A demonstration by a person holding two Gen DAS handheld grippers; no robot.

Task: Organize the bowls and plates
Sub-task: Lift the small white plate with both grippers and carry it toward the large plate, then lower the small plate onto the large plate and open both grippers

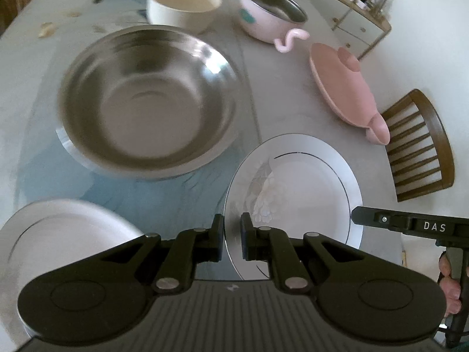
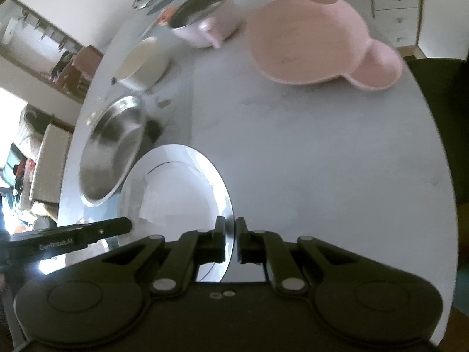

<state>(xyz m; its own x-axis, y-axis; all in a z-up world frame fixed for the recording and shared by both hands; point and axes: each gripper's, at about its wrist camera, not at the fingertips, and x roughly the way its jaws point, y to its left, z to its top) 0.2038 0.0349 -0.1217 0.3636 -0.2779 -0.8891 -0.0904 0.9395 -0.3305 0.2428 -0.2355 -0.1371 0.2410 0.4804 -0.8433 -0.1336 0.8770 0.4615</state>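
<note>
1. A white dinner plate (image 1: 296,202) with a thin dark ring line and a pale floral motif on its left half sits at the near edge of a grey, marbled table (image 1: 281,88), gripped from both sides at once.
2. The left gripper (image 1: 231,236) is clamped on the plate's left rim, its blue-padded fingers (image 1: 244,234) pressed either side of the edge.
3. The right gripper (image 2: 230,239) is clenched on the plate's opposite rim; in the right wrist view the plate (image 2: 176,187) shows bright and glossy, its ring line catching the light.
4. Just beyond the plate stands a large stainless steel bowl (image 1: 149,99), wide-rimmed, empty and blurred.
5. A second white plate (image 1: 58,234), also ringed with a thin line, lies at the left near corner, partly hidden behind the left gripper's body.
6. Farther back are a cream ceramic bowl (image 1: 183,6) and a pale pink bowl (image 1: 269,14) with a steel lining, a teal sticker on its side and a curled pink handle.
7. A pink bear-shaped plate (image 1: 343,88) with two round ears rests near the table's right edge, beside a slatted wooden chair (image 1: 419,146).
8. Writing: white letters "DAS" appear on the right gripper's finger as seen by the left wrist camera; "Gen Robot.AI" is printed on the left gripper's finger in the right wrist view.
</note>
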